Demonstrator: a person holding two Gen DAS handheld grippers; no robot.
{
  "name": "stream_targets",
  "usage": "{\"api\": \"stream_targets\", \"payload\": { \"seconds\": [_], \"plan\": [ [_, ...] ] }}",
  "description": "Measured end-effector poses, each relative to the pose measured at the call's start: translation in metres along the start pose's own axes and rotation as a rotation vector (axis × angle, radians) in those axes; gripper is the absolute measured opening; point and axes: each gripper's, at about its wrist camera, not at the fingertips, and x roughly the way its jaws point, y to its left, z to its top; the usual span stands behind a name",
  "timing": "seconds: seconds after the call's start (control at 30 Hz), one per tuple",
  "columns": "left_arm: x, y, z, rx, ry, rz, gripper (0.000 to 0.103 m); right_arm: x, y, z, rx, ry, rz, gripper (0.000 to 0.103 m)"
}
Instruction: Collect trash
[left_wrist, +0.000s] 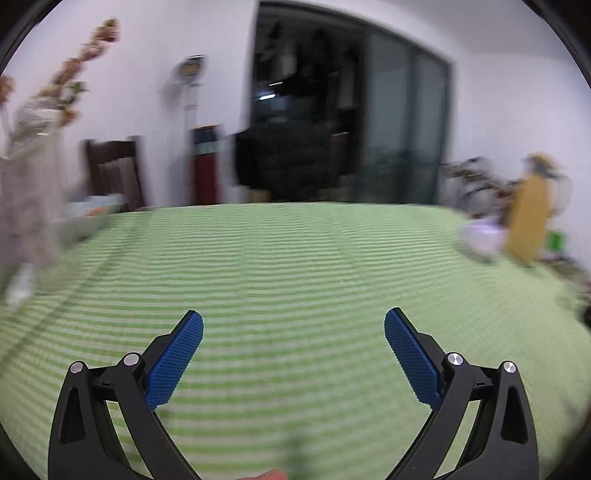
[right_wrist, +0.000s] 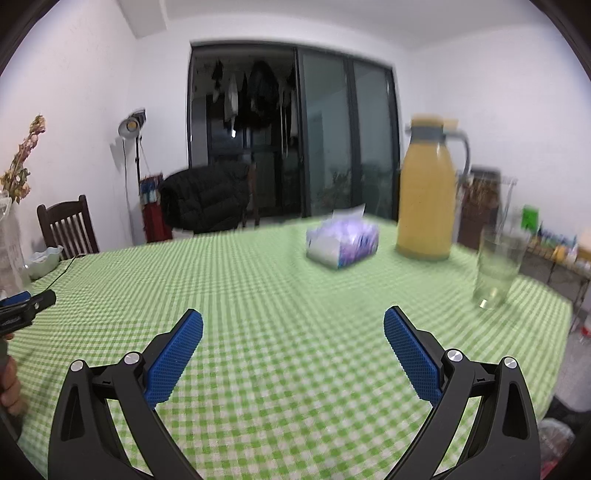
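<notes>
Blur: the left wrist view is smeared sideways, so things at its edges are only shapes; the right wrist view is sharper, softening toward the right.
Left tool (left_wrist: 293, 319): its two blue fingers spread wide, nothing between them, over bare green checked cloth.
Left tool, second sighting: in the right wrist view it shows far left of the right tool, cut off by the frame edge, with part of a hand (right_wrist: 9, 384) below it.
Right tool (right_wrist: 293, 319): two blue fingers spread wide, gripping nothing.
Bench (right_wrist: 258, 295): one, covered in the green checked cloth; its near edge is out of frame.
Vase (right_wrist: 11, 243): one, far left of the right tool, cut off at the edge, dried flowers rising from it.
Bowl (right_wrist: 44, 258): one, pale, just right of the vase.
Tissue pack (right_wrist: 343, 240): one, ahead of the right tool, slightly right.
Jug (right_wrist: 426, 192): one, yellow, right of the pack.
Glass (right_wrist: 496, 269): one, clear, ahead and right of the right tool.
Trash: cannot tell; no piece can be made out on the cloth in either view.
</notes>
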Motion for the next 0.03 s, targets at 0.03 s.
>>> {"api": "stream_targets", "payload": {
  "seconds": [0.03],
  "plan": [
    [0.0064,0.0072,0.0036,0.006,0.017,0.075,0.096,0.0042,-0.0042,0.0034,0.009,0.026,0.02,0.095]
  ]
}}
